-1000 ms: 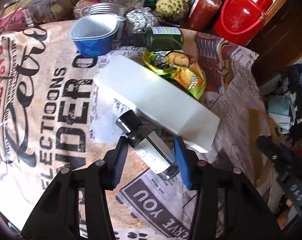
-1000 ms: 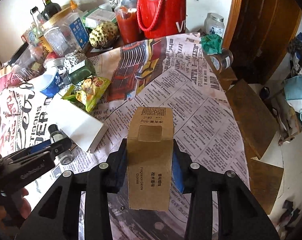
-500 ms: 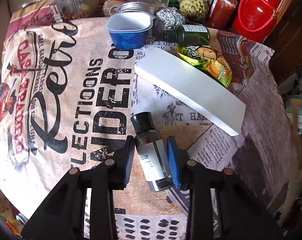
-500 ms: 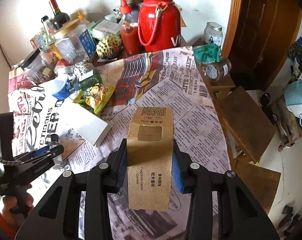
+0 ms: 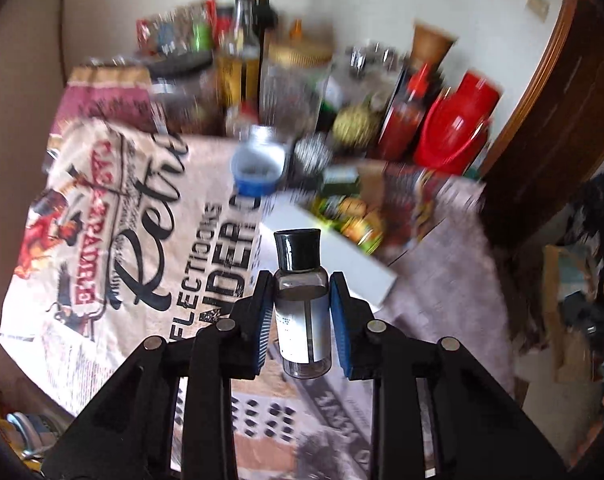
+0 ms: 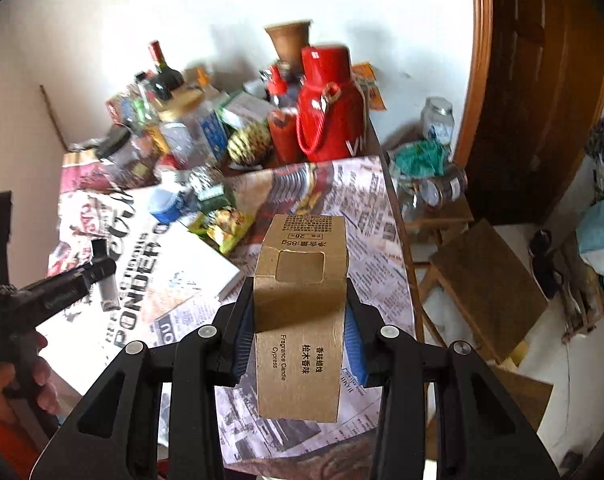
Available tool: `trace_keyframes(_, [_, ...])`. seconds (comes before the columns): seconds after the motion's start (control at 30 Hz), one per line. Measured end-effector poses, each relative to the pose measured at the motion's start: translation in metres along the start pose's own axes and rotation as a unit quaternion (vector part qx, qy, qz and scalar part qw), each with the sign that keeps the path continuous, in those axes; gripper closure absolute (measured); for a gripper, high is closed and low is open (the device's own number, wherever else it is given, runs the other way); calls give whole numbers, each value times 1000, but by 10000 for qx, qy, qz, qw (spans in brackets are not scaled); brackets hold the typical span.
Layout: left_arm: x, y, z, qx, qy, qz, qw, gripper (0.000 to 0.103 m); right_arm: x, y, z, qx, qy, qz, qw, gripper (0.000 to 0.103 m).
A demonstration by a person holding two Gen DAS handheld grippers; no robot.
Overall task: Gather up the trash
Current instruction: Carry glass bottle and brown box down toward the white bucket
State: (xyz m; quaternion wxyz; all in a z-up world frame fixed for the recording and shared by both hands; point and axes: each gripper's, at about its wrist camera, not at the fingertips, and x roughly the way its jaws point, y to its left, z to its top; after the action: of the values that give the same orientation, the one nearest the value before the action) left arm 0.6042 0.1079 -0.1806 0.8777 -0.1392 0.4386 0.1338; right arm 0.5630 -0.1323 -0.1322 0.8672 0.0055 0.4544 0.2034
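The left claw [image 5: 301, 316] grips a small clear glass bottle with a black cap [image 5: 301, 300], lifted above the newspaper-covered desk [image 5: 150, 248]. The right claw [image 6: 300, 320] clamps a brown cardboard candle box [image 6: 300, 312] above the desk. At twelve o'clock stands a red flask [image 6: 328, 104] against a white wall [image 6: 102, 20]; at three, wooden stools [image 6: 486, 280].

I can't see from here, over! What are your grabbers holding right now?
Left gripper shut on small black-capped bottle, lifted off the table. Right gripper shut on brown candle box. Nothing blocking either.
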Motion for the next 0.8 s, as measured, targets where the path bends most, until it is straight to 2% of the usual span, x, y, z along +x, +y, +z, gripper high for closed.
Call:
trace_keyframes(0.17, [-69,-19,-6,-178,-703,-44,9974,76,-36,0,6,-312,-379,269,9984,67])
trace_keyframes(0.5, [-189,-31,-35,-125,-1641,-184,9862,76,-105,19,-2,-589,-967,609,9917,67])
trace_keyframes(0.6, [-218,-32,-47,-18,-1839,-242,9826,76,-125,30,-13,-581,-1107,629,9902,67])
trace_keyframes(0.8, [-255,-16,-73,180,-1981,-553,9785,76,-161,53,-41,-513,-1324,549,9883,67])
